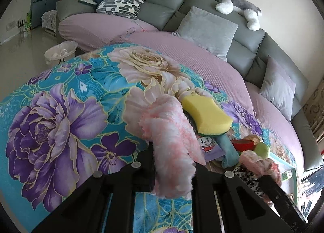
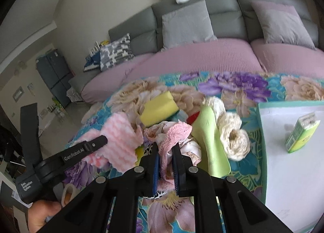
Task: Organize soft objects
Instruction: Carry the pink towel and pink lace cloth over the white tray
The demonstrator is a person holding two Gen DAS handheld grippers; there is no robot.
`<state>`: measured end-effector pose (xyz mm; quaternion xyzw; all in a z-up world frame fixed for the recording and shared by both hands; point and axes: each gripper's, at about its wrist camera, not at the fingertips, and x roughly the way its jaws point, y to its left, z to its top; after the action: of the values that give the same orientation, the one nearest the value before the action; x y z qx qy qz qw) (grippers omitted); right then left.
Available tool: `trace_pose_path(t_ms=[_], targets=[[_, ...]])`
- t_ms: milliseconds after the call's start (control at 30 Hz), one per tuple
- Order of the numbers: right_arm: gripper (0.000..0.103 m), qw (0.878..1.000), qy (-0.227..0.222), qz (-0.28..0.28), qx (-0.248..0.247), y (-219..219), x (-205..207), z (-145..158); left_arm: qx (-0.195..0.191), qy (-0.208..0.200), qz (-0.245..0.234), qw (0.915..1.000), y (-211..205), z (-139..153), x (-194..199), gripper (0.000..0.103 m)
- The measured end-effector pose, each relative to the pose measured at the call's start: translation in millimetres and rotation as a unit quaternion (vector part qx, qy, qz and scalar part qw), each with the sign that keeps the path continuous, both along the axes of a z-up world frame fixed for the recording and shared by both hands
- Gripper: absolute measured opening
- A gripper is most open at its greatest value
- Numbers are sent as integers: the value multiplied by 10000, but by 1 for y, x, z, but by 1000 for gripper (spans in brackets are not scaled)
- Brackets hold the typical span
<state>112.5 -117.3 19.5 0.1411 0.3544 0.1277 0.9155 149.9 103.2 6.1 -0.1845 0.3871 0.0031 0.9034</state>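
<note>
A pile of soft things lies on the flowered blanket (image 1: 60,99). My left gripper (image 1: 172,156) is shut on a fluffy pink cloth (image 1: 172,131), which hangs over its fingers. Beyond it lie a yellow sponge (image 1: 206,115) and a teal cloth (image 1: 227,150). In the right wrist view my right gripper (image 2: 165,146) is shut on a pink lace cloth (image 2: 174,133), lifted a little from the pile. Beside it lie a light green cloth (image 2: 210,144) and cream crochet pieces (image 2: 232,138). The left gripper (image 2: 101,141) shows at the left with the fluffy cloth (image 2: 119,142).
A teal-rimmed box (image 2: 261,131) with a white floor stands at the right, with a green tissue pack (image 2: 301,133) inside. Behind is a grey sofa (image 1: 162,10) with pink seat covers, cushions and a plush dog (image 1: 235,0). A white bin (image 1: 60,52) stands on the floor.
</note>
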Motion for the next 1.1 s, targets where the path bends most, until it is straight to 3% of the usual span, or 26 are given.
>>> trace_pose_path(t_ms=[300, 467, 600, 700, 900, 1100], targets=[[16, 9980, 623, -8, 117, -2, 13, -29, 4, 109, -43, 9999, -2, -5, 2, 13], [16, 9977, 650, -51, 195, -6, 14, -31, 6, 129, -22, 9999, -1, -6, 2, 13], [7, 9987, 489, 26, 101, -2, 10, -23, 22, 111, -7, 9999, -1, -6, 2, 13], [6, 9996, 285, 42, 5, 0, 6, -14, 19, -19, 68, 10000, 2, -2, -1, 13], [5, 9992, -362, 68, 163, -4, -6, 8, 61, -607, 135, 9980, 3, 20, -12, 12], [5, 9948, -992, 146, 196, -3, -22, 33, 277, -1333, 12, 9907, -7, 52, -28, 12]])
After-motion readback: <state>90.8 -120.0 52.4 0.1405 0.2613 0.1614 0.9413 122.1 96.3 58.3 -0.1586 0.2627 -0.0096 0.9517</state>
